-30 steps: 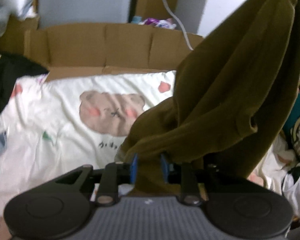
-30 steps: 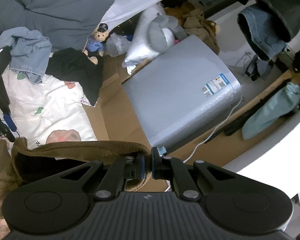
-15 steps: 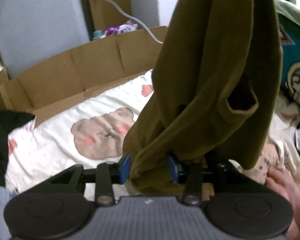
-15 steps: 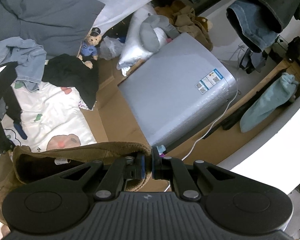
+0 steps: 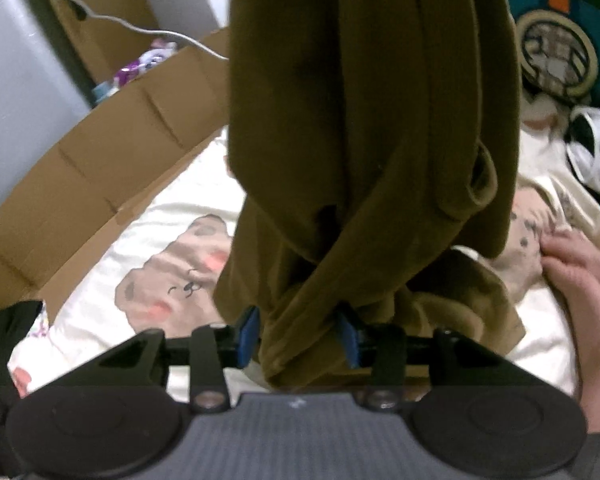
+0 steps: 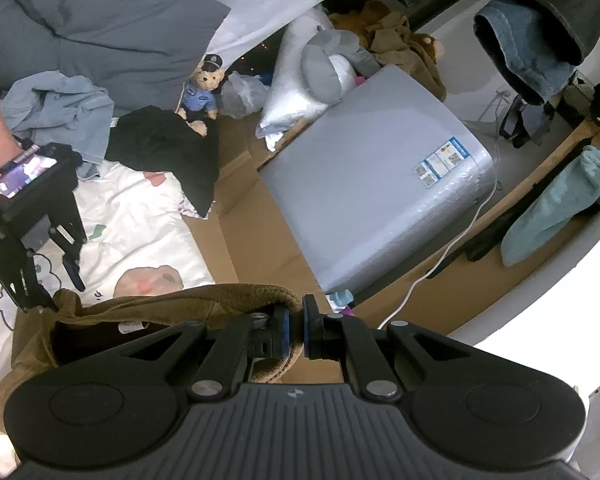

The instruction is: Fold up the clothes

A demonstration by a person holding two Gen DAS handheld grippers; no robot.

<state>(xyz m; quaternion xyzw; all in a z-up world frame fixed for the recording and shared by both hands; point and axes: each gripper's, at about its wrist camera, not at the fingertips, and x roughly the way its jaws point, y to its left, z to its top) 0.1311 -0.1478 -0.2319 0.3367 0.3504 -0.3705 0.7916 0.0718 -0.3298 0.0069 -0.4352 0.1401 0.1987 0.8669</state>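
Note:
An olive-brown fleece garment hangs twisted above the white bear-print sheet. My left gripper has its jaws spread wide around a bunched lower part of the garment, blue pads on either side of the cloth. My right gripper is shut on the garment's hem and holds it up. The left gripper also shows in the right wrist view, at the garment's far end. The garment's lowest folds rest on the sheet.
A cardboard wall borders the sheet's far side. A grey wrapped appliance with a white cable stands beyond it. Black and blue clothes, a teddy bear and a bare hand lie around the sheet.
The left gripper's jaws have opened wider around the bunched cloth. The garment now hangs more vertically in front of the left camera. The left gripper has swung rightward; a hand has come into view.

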